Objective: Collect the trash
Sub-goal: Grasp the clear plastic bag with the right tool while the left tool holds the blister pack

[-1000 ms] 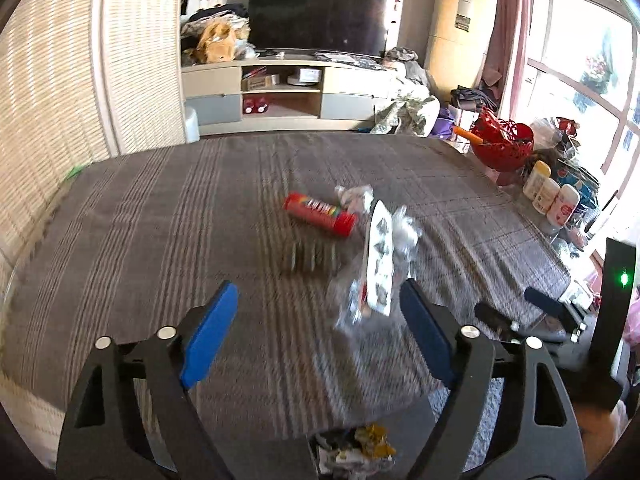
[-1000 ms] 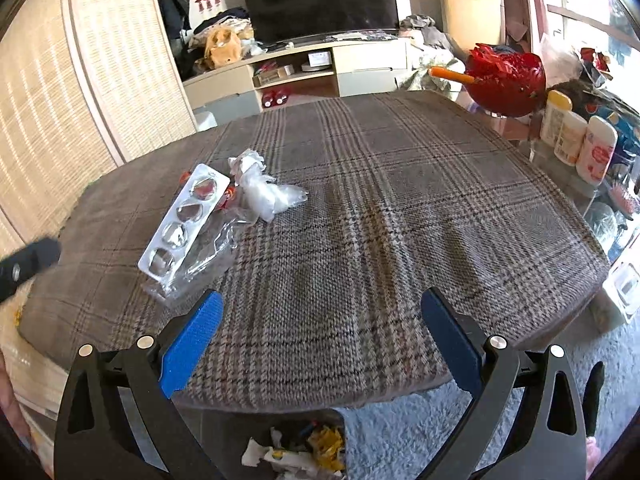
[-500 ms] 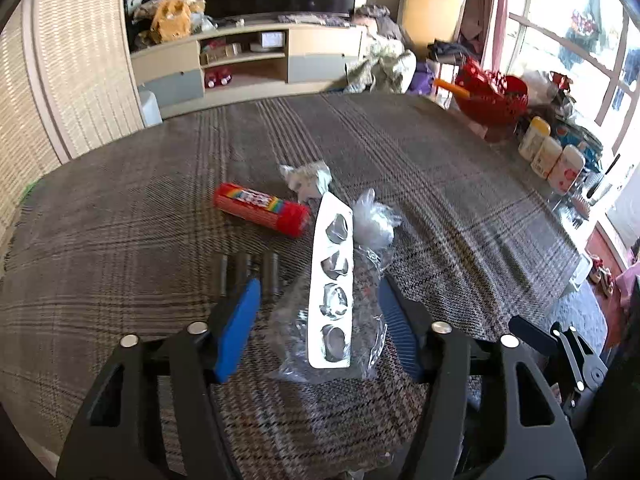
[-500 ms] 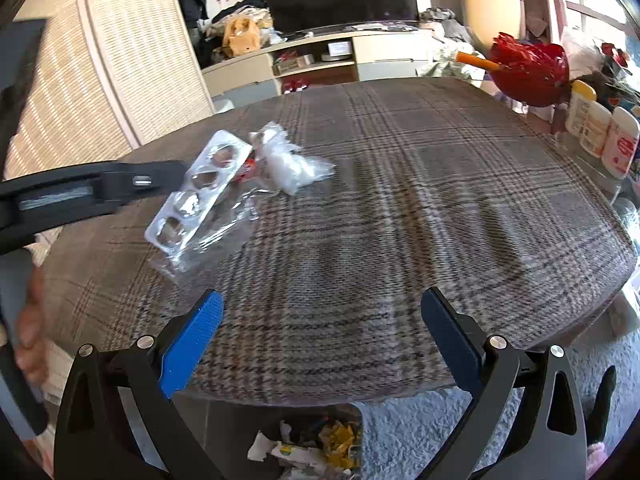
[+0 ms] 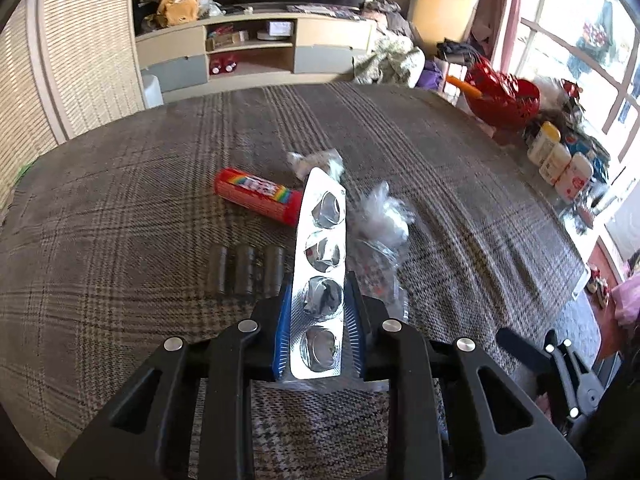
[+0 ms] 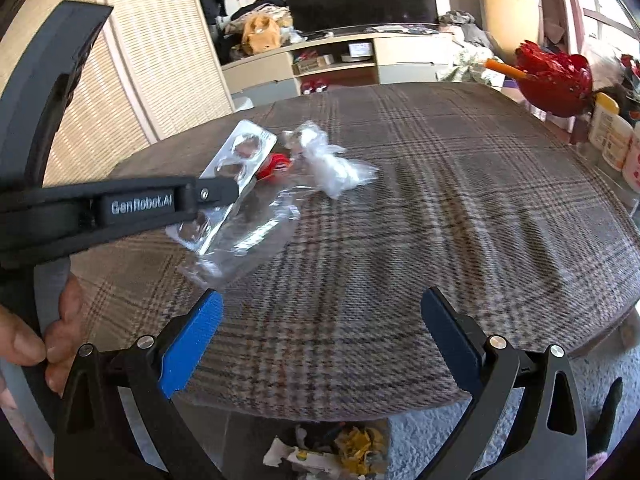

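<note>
My left gripper point(image 5: 318, 320) is shut on the near end of a silver blister pack point(image 5: 322, 264) lying on a plaid table; the pack also shows in the right wrist view point(image 6: 236, 160). A clear plastic wrapper point(image 5: 376, 276) lies under and right of the pack. A red candy tube point(image 5: 258, 196), a crumpled white wrapper point(image 5: 316, 162) and a clear plastic wad point(image 5: 384, 216) lie beyond. My right gripper point(image 6: 320, 344) is open and empty at the table's near edge, with the left gripper's arm point(image 6: 120, 204) to its left.
A trash bin point(image 6: 332, 448) with wrappers stands on the floor below the table's near edge. Three dark cylinders point(image 5: 246, 270) lie left of the pack. A red bowl point(image 5: 504, 98) and white bottles point(image 5: 560, 164) stand on the right.
My left gripper moved forward over the table and closed its fingers on the blister pack. The right gripper stayed open in place.
</note>
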`<state>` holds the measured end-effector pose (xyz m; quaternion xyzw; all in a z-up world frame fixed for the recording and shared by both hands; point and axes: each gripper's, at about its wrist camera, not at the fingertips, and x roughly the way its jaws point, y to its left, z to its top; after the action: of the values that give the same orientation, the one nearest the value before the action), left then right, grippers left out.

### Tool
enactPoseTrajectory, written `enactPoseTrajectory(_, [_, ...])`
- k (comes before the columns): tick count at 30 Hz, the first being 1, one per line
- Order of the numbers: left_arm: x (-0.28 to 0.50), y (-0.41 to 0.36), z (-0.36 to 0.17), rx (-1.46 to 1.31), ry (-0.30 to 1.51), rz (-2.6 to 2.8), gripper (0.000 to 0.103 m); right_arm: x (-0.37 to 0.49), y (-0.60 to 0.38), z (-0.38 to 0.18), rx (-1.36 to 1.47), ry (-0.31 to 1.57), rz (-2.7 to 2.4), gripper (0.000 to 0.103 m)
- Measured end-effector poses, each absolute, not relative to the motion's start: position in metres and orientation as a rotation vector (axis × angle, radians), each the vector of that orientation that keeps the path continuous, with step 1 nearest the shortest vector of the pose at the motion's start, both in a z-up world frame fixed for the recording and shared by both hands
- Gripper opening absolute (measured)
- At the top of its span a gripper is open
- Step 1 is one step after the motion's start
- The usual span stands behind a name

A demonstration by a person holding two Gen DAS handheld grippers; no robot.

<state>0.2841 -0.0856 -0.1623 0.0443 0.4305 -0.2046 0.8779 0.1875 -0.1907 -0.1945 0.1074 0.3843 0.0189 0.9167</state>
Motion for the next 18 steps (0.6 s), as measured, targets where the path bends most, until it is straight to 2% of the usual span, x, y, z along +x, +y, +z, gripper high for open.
enactPoseTrajectory(6, [0.283,-0.064,-0.145,0.095,0.846,-0.375,0.023,0.2,-0.182,-0.191,0.265,0.774,0.067,0.099])
enactPoseTrajectory(9, [0.284,-0.053,-0.142,0.105,0.84,-0.348,0.023,0.209,-0.18,-0.193,0.308,0.777,0.066,0.09])
enactPoseTrajectory(13, [0.288,-0.043,-0.141,0.105,0.84,-0.324,0.023,0.221,-0.176,-0.203,0.339,0.823,0.083,0.063])
enactPoseTrajectory(15, [0.288,-0.038,-0.14,0.101,0.839,-0.318,0.023,0.223,-0.174,-0.209,0.365,0.841,0.102,0.056])
enactPoseTrajectory(16, [0.288,-0.036,-0.14,0.097,0.839,-0.319,0.023,0.225,-0.173,-0.213,0.381,0.854,0.122,0.043])
enactPoseTrajectory(18, [0.286,-0.034,-0.138,0.094,0.837,-0.316,0.023,0.225,-0.171,-0.215,0.392,0.863,0.149,0.028])
